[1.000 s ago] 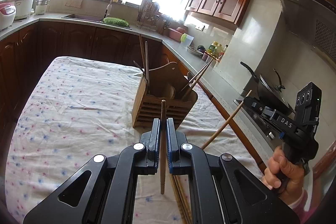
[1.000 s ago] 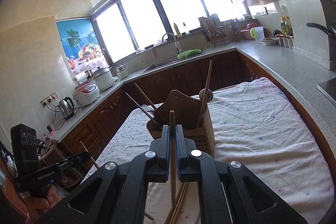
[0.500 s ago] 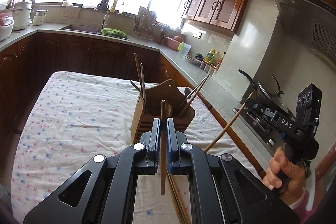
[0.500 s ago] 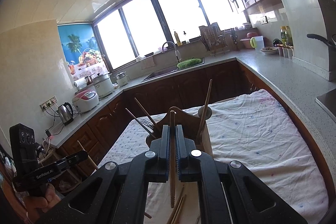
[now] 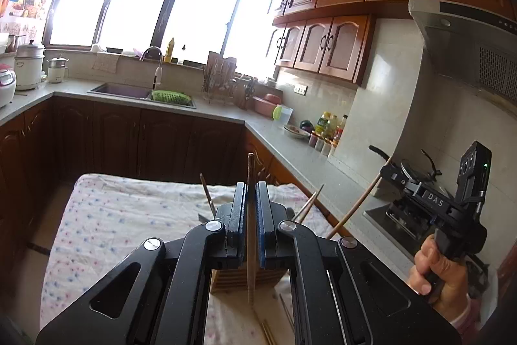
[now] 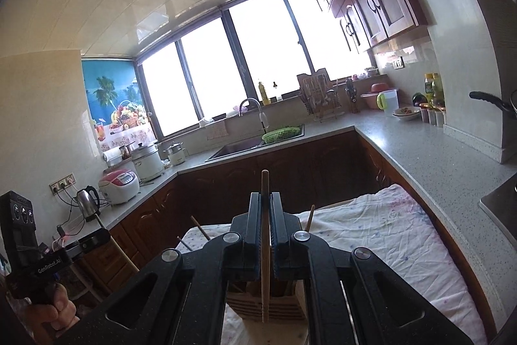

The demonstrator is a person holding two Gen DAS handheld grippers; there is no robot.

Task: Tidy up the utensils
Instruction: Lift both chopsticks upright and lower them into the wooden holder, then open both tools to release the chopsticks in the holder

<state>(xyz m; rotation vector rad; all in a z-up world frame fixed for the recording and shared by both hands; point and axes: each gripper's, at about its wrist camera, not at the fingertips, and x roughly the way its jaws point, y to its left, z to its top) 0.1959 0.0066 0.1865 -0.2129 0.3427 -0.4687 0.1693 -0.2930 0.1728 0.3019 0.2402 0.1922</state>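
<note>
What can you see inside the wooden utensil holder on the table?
Chopstick ends rise from the wooden utensil holder behind the left claw; both claws cover its compartments, so the remaining contents stay hidden.

From my left camera I can read "DAS" in pale capitals on the black body of the right gripper point(image 5: 392, 172), which sits off to the right of my left tongs and level with their tips. From my right camera, "GenRobot.AI" runs in small white letters along the black body of the left gripper point(image 6: 100, 236), low and well to the left of my right tongs. The labels on the bottles on the counter are too small for me to read.
</note>
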